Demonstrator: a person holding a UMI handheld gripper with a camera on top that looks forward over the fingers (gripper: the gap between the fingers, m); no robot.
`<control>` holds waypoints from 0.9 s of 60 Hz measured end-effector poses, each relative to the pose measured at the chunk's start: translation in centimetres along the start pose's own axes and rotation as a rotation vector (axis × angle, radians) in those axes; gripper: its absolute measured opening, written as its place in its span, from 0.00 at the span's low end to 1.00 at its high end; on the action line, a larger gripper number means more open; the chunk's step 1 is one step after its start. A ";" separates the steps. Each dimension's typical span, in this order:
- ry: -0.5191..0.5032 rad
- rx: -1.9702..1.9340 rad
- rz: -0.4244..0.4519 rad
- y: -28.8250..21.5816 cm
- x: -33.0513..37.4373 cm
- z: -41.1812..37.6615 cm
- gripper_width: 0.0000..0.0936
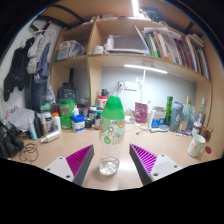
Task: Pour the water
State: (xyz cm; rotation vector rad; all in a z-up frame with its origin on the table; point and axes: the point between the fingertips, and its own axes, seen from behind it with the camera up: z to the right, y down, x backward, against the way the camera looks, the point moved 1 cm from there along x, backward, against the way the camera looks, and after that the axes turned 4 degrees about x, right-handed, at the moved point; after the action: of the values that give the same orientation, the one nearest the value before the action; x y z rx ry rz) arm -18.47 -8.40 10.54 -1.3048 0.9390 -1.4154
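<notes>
- One hand-held gripper [110, 162] at the bottom centre, its two purple-padded fingers [80, 160] spread wide and holding nothing.
- One small glass [109, 166] stands on the counter [60, 150] between the fingers, with a gap at each side.
- One clear bottle [113, 122] with a green top stands just beyond the glass, at the frame's centre.
- Bare counter lies left and right of the fingers.
- Many bottles and jars crowd the back edge, mid-frame.
- Two shelf levels [120, 57] fill the upper frame, with books at the upper right.
</notes>
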 end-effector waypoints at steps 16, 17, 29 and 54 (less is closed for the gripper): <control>0.100 -0.006 0.070 -0.3 -8.1 0.4 0.53; 0.106 -0.007 0.072 -0.4 -8.2 0.5 0.51; 0.117 -0.038 0.043 -0.1 -8.6 0.8 0.38; -0.039 -0.866 0.058 -11.1 -4.7 15.1 0.34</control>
State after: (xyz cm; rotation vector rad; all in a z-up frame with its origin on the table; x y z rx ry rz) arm -5.32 -0.18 22.01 -1.8840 1.6428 -0.9370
